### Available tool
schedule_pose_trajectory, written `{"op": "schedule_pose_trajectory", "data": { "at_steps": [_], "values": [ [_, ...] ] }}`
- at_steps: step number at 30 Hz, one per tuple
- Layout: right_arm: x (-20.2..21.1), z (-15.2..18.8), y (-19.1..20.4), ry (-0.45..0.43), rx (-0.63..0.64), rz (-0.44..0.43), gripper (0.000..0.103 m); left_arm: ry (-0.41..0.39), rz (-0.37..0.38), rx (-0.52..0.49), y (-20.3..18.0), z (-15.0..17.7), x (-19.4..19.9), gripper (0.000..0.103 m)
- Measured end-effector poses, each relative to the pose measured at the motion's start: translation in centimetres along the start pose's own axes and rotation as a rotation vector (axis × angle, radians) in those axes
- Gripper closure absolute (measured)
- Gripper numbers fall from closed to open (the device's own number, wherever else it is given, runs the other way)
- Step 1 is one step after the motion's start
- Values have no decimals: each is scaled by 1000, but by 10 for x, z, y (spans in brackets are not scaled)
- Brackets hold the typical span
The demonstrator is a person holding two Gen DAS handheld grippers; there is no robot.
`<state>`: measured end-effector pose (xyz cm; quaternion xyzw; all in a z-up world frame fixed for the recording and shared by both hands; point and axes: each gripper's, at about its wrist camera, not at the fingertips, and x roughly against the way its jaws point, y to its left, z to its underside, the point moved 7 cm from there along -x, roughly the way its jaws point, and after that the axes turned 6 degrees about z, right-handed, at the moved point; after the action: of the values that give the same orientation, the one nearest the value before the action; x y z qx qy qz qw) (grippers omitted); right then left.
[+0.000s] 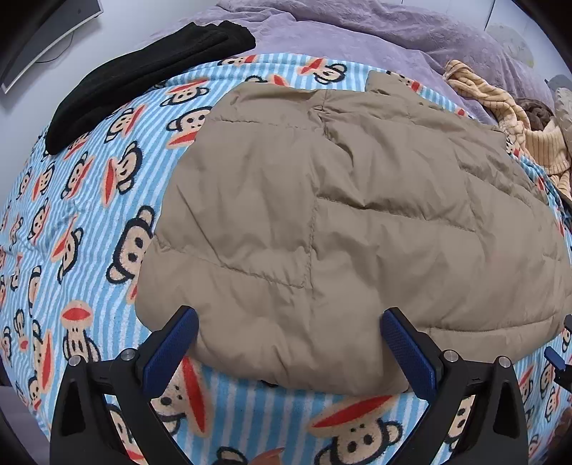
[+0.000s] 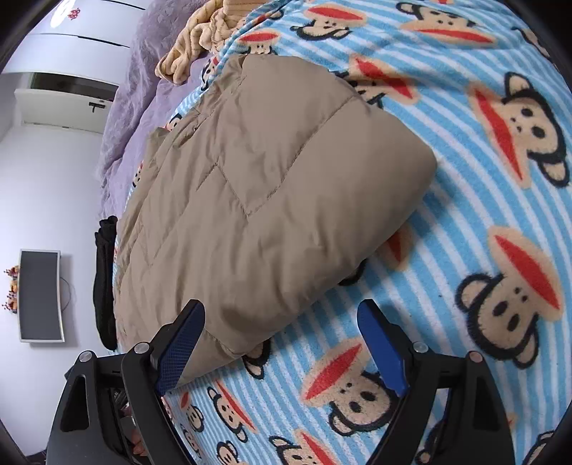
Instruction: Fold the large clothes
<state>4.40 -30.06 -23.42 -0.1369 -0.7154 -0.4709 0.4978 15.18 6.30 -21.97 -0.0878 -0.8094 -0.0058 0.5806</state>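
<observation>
A tan quilted puffer jacket [image 1: 343, 221] lies folded into a thick rectangle on the blue striped monkey-print blanket [image 1: 82, 200]. My left gripper [image 1: 287, 322] stands open over the jacket's near edge, its blue pads spread wide with nothing pinched between them. In the right wrist view the same jacket [image 2: 264, 200] fills the middle. My right gripper [image 2: 282, 318] is open at the jacket's near corner; its left pad [image 2: 182, 350] rests against the fabric and the right pad hangs over the blanket [image 2: 464, 229].
A folded black garment [image 1: 143, 75] lies at the blanket's far left. A yellow ribbed garment [image 1: 514, 132] is bunched at the far right. Purple bedding [image 1: 357, 32] lies behind. A monitor [image 2: 41, 295] hangs on the white wall.
</observation>
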Motion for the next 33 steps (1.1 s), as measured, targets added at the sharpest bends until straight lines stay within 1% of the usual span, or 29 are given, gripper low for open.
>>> {"op": "schedule_pose_trajectory", "data": {
  "at_steps": [4, 8, 10, 12, 16, 19, 22, 24, 25, 26, 29, 31, 33],
  "values": [
    [-10, 2, 3, 26, -17, -39, 14, 4, 4, 6, 1, 1, -2, 0],
    [-15, 1, 5, 26, -30, -63, 13, 10, 8, 13, 2, 2, -4, 0],
    [-16, 0, 5, 16, -43, -80, 0, 12, 13, 18, 3, 2, -5, 0],
    [-16, -4, 5, -3, -60, -103, 0, 16, 20, 26, 3, 2, -6, 0],
    [-24, -10, 6, 11, -98, -134, 0, 21, 47, 47, 5, 2, -6, 0],
    [-28, -13, 8, 19, -105, -142, 0, 21, 104, 82, 9, 3, -2, 0],
    [-29, -14, 9, 23, -117, -154, 0, -5, 182, 152, 20, 6, 6, 0],
    [-30, -16, 6, 33, -128, -161, 0, -10, 230, 220, 33, 11, 8, 0],
    [-32, -16, 5, 42, -135, -163, 0, -1, 258, 256, 39, 14, 6, 0],
    [-32, -14, 3, 48, -139, -167, 0, 15, 307, 301, 45, 19, 3, 0],
    [-35, -12, 2, 66, -146, -181, 0, 49, 421, 423, 58, 33, -10, 0],
    [-38, -12, 4, 77, -141, -190, 0, 68, 475, 469, 59, 39, -20, 0],
    [-42, -15, 8, 90, -130, -196, 0, 82, 504, 480, 54, 39, -32, 0]
  ]
}}
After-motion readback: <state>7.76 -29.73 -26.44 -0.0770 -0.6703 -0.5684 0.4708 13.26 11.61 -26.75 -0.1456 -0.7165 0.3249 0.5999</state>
